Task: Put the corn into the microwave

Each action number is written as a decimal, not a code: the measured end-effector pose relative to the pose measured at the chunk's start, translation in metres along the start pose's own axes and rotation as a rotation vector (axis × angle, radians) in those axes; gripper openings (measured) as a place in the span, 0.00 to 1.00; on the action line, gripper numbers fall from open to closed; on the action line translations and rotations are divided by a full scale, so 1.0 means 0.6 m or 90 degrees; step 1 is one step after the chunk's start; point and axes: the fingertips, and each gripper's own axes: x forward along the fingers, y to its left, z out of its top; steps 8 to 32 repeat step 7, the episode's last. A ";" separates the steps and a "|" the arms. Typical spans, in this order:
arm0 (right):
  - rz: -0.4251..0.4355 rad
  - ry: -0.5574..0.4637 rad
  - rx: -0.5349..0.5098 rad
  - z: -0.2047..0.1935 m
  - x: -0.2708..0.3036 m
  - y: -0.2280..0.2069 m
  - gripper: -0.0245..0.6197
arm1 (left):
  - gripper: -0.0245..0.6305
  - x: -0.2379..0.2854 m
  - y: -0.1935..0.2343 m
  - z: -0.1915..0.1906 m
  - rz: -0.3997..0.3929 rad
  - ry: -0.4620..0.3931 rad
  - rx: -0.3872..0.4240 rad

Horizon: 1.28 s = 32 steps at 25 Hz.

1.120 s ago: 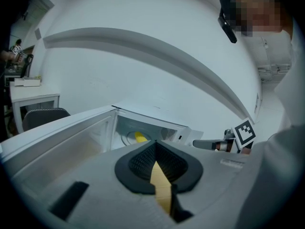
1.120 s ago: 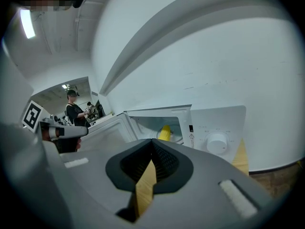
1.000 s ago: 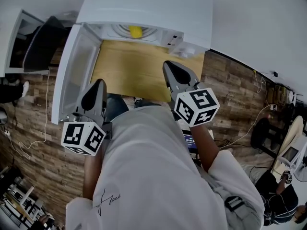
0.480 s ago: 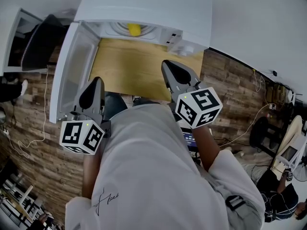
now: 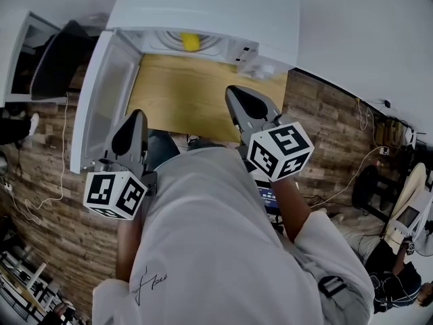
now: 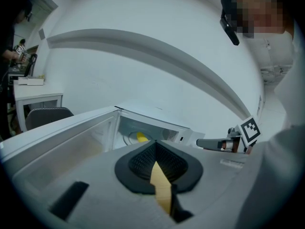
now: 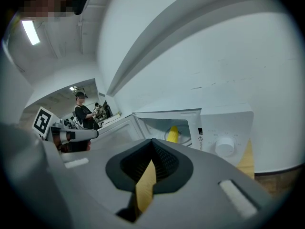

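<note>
**Head view: 2 closed, empty grippers short of the open microwave, corn inside**

The left gripper (image 5: 137, 116) is shown with its jaws brought together, and nothing is held between them. In the left gripper view only a thin sliver of the wooden table (image 5: 196, 93) is glimpsed past the dark pads. The right gripper (image 5: 234, 91) is likewise closed on nothing, as is confirmed in the right gripper view. Both are pointed slightly downward toward the far side. The left one is held just beside the near end of the open door (image 5: 101, 100), and the right one is held over the near right part of the table.

1 marker cube is carried at the near end of each gripper, the left cube (image 5: 116, 195) and the right cube (image 5: 279, 149). A white shirt (image 5: 216, 249) fills the near part of the head view.

At the far end of the table the white microwave (image 5: 203, 5) is seen, its door swung out to the left. The yellow corn (image 5: 190, 42) is found inside the cavity, on the round turntable (image 5: 169, 42), well apart from both grippers. A round dial (image 7: 224, 146) is set in the panel to the right of the cavity. Wood-plank floor (image 5: 331, 134) is visible on either side of the table.
</note>
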 end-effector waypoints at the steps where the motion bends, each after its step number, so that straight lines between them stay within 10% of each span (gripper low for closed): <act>1: 0.000 0.002 -0.001 -0.002 0.001 0.001 0.05 | 0.02 0.000 0.000 0.000 0.000 0.000 0.000; 32: -0.012 -0.005 -0.016 -0.001 0.001 0.002 0.05 | 0.02 -0.006 0.004 -0.002 0.001 -0.001 0.001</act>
